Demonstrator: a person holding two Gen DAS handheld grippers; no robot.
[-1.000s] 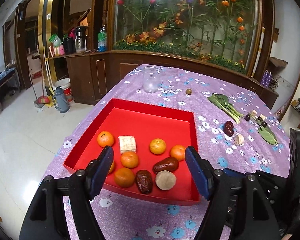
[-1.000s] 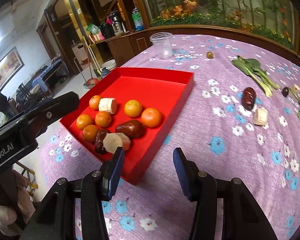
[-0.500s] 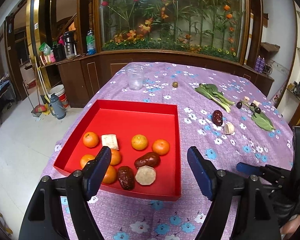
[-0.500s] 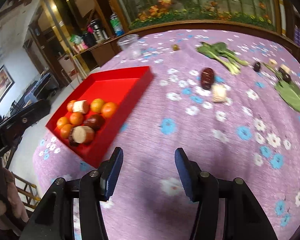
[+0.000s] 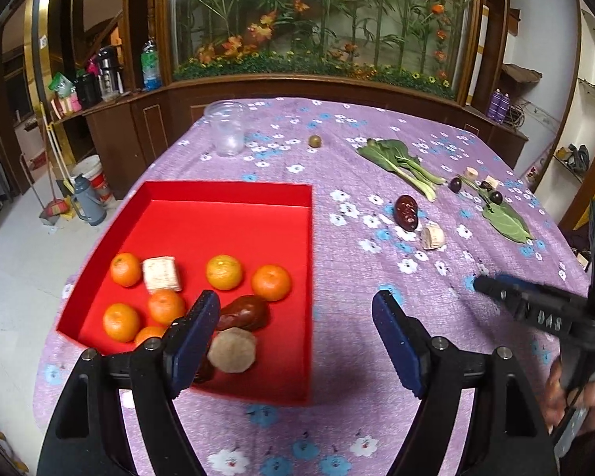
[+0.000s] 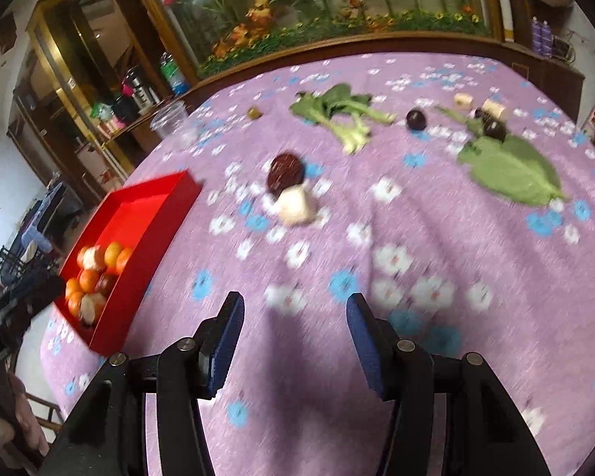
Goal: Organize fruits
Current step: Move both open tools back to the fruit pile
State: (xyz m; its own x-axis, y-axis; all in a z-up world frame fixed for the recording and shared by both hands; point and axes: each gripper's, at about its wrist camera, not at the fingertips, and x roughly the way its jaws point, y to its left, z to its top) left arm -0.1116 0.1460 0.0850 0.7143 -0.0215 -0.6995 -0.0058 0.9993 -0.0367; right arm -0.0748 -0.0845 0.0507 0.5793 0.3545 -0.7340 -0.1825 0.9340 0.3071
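Right claw (image 6: 293, 337) is released, jaws apart with nothing between the pads, just purple cloth under them. It points forward and down at the desk (image 6: 416, 238). Straight ahead of it, slightly left of its centreline and further off, sit the dark red date (image 6: 285, 170) and the pale cut chunk (image 6: 295, 206), touching or nearly so, chunk on the near side; the picture is too blurred to call contact. Date's long axis runs roughly near-to-far in the left wrist view, so the jaws would straddle its short width if the claw goes straight in. I judge the next move to be a reach forward onto one of those two, the chunk coming first in the path. Left claw (image 5: 295, 333) is also released and empty, jaws opening, hovering over the near right corner of the red tray (image 5: 234, 194), well apart from the date. So the right hand is the nearer one. The tray lies far left of the right claw and holds the oranges (image 5: 271, 281), a brown date-like piece (image 5: 246, 311) and pale chunks. Further right and beyond: bok choy (image 6: 337, 113), dark plums (image 6: 416, 119), green leaf (image 6: 511, 170). Small green fruit (image 6: 254, 112) and clear cup (image 5: 228, 129) at the far side.
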